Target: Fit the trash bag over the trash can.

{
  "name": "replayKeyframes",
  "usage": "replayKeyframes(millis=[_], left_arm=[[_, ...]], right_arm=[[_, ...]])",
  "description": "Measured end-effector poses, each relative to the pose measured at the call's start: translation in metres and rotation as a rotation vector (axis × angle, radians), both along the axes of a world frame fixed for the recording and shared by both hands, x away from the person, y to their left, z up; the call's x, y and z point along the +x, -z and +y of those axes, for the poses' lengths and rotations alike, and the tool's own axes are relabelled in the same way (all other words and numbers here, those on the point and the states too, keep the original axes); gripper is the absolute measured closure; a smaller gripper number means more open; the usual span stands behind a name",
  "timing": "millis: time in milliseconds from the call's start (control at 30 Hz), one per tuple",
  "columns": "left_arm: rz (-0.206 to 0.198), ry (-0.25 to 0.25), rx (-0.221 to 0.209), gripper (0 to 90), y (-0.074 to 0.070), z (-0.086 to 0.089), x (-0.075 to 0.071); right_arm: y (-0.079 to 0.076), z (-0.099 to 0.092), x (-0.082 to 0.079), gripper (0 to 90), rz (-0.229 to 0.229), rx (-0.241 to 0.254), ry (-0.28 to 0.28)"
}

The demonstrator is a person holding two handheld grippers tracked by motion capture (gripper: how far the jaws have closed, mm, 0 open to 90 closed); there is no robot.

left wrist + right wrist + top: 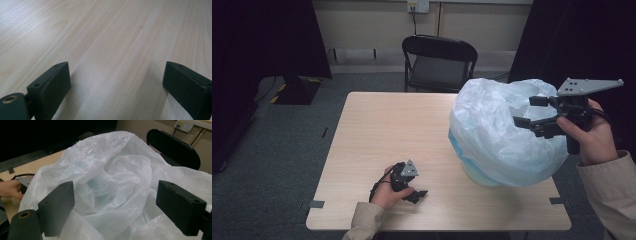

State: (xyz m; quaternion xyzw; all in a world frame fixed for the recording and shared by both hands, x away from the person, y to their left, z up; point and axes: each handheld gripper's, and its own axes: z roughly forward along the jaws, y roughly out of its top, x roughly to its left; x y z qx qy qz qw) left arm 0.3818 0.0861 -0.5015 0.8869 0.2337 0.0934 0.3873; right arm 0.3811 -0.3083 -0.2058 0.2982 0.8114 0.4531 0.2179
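A white translucent plastic bag (499, 130) lines a pale blue bin at the table's right side and bulges out over its rim. My right gripper (529, 111) hovers at the bag's upper right edge, open, nothing between its jaws. In the right gripper view the crumpled bag (117, 180) lies just beyond my right gripper (115, 206), whose jaws stand wide apart. My left gripper (418, 194) rests low on the table near the front edge, left of the bag. The left gripper view has my left gripper (116, 85) open over bare wood.
The light wooden table (392, 130) has bare room on its left and middle. A black folding chair (438, 62) stands behind the far edge. Dark curtains flank both sides, and a black stand base (294, 90) sits on the floor at left.
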Motion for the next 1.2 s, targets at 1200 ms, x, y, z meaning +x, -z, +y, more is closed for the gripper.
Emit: replayKeyframes(millis=[1200], left_arm=[[-0.001,0.001,0.0,7.2,0.0,0.0,0.0]], right_arm=[[0.029,-0.068,-0.062,14.4,-0.037,0.046,0.044]])
